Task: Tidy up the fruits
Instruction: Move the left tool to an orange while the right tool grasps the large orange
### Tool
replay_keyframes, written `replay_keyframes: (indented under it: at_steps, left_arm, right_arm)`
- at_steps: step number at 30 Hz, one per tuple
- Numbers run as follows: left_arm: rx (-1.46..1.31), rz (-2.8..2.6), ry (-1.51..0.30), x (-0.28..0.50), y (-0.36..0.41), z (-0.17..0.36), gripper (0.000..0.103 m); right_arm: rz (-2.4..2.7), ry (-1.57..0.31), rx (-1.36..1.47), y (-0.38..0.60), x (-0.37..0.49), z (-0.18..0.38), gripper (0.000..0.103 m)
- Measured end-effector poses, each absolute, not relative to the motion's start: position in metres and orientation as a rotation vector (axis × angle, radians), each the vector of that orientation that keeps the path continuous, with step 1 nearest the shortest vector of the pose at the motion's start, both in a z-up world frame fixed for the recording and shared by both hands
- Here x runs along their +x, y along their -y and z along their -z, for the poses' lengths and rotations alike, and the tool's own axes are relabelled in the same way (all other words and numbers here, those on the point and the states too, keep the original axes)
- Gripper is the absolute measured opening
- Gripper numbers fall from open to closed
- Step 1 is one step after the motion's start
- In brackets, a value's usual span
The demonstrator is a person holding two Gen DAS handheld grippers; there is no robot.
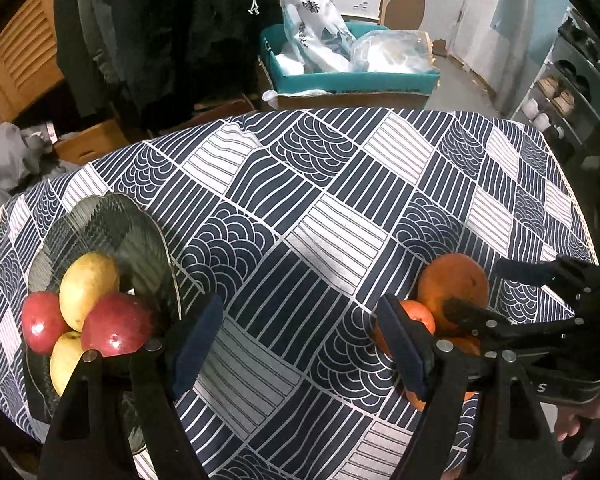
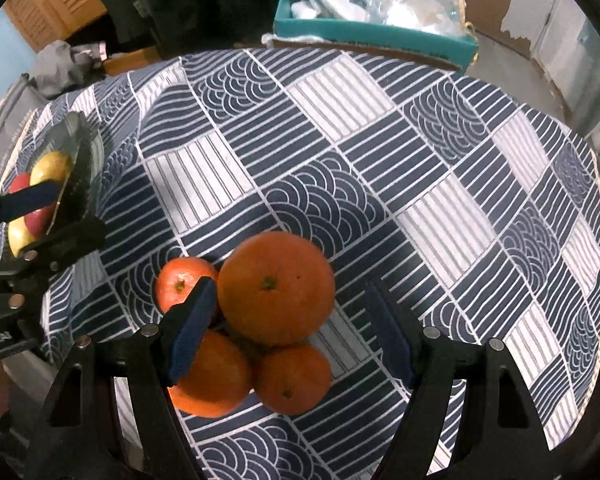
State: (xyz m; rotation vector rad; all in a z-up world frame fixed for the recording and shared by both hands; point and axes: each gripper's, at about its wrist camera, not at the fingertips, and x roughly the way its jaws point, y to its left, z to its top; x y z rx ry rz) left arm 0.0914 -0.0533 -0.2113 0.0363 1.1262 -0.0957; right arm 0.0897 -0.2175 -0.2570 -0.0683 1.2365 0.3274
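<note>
Four oranges [image 2: 276,288], glossy, clustered near right on desk [image 2: 340,128]; one largest. Apples [image 1: 80,312], red and yellow, in glass dish [image 1: 112,224] left. Left hand-held gripper [image 1: 300,344], right hand-held gripper [image 2: 288,332]: wide, empty.

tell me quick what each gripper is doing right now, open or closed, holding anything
Left gripper: open, holding nothing, beside the glass plate.
Right gripper: open, holding nothing, over the oranges.

Four oranges are sitting clustered on the table: a large orange [image 2: 277,288] is resting at the back, a small reddish one [image 2: 182,286] touching its left, and two medium ones [image 2: 212,376] [image 2: 292,378] in front. Two red apples [image 1: 116,328] [image 1: 42,322] and what seem two yellow apples [image 1: 86,288] [image 1: 64,362] are lying piled in a dark glass plate [image 1: 140,232].
</note>
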Motion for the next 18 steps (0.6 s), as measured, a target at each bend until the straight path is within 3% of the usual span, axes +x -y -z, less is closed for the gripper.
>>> replay_keyframes:
  at_steps: [6, 9, 18]
  left_arm:
    - [0.030, 0.098, -1.136, 0.091, 0.052, 0.214, 0.081]
    - [0.024, 0.104, -1.138, 0.091, 0.053, 0.214, 0.081]
    - [0.023, 0.134, -1.144, 0.093, 0.065, 0.215, 0.081]
  right_arm:
    - [-0.355, -1.272, -0.017, 0.219, 0.093, 0.268, 0.077]
    - [-0.384, -1.286, 0.044, 0.225, 0.095, 0.269, 0.068]
    - [-0.317, -1.187, 0.011, 0.235, 0.091, 0.251, 0.066]
